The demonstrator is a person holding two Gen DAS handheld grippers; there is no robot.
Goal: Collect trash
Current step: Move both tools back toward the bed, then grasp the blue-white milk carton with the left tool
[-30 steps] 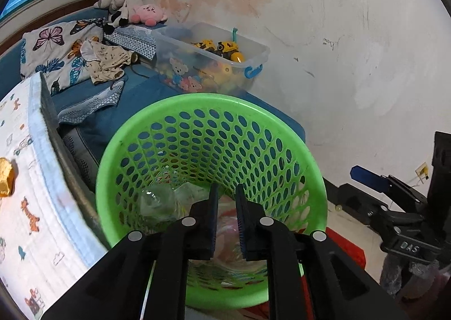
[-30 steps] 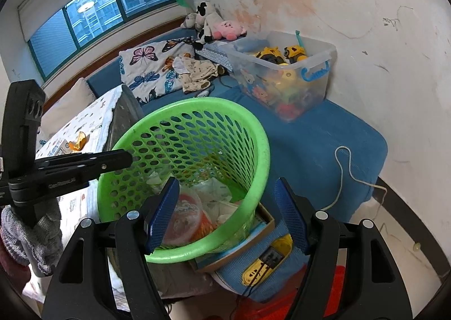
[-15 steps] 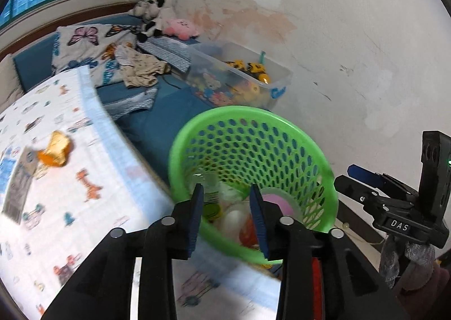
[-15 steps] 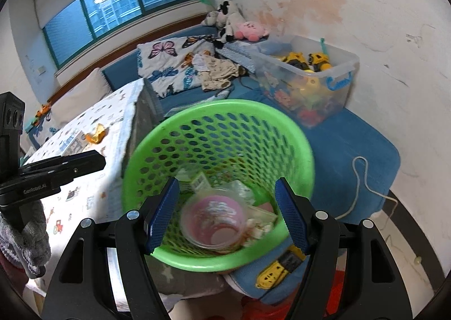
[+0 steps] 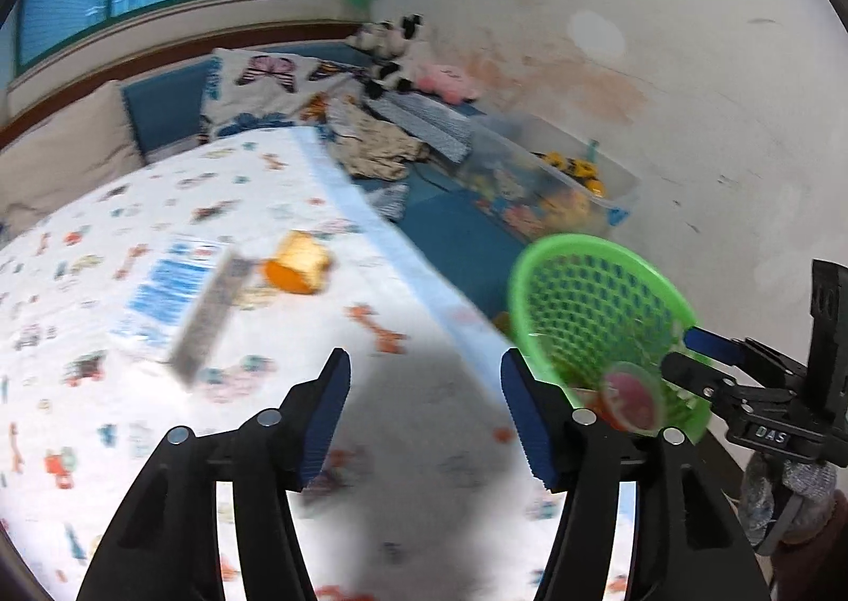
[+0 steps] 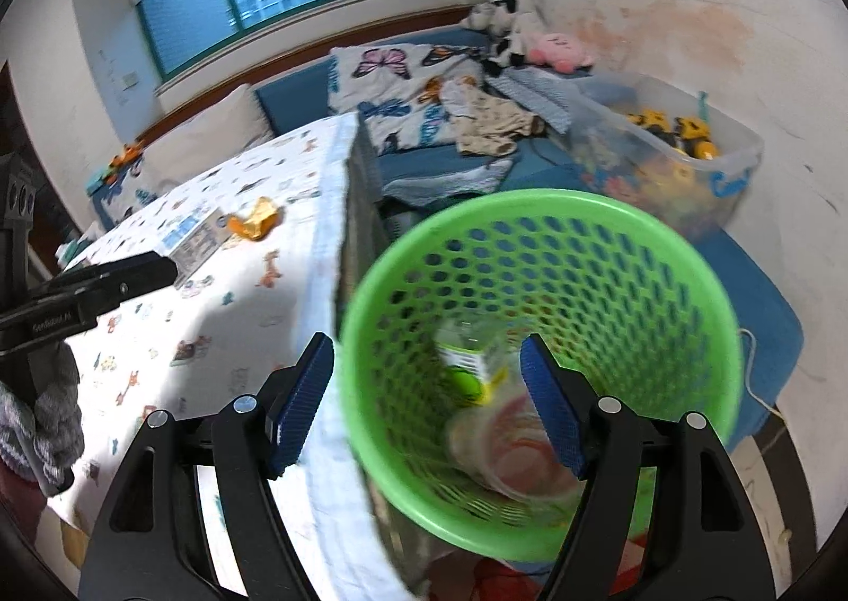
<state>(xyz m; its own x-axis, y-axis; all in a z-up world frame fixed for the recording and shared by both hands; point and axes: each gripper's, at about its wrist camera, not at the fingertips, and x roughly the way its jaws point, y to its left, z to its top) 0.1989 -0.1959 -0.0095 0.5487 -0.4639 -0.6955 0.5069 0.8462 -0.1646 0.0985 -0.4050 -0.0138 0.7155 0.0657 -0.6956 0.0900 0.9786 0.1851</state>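
A green perforated trash basket stands beside the bed's edge, holding a bottle and a plastic cup; it also shows in the left wrist view. On the patterned sheet lie an orange wrapper, a blue-white packet and a grey strip. My left gripper is open and empty over the sheet. My right gripper is open and empty above the basket's near rim.
The bed with its white patterned sheet fills the left. A clear toy bin, clothes and plush toys lie on the blue bench behind. A white cable hangs at the right.
My left gripper has swung left from over the basket to over the sheet and opened wide. My right gripper stayed open and moved closer over the basket.
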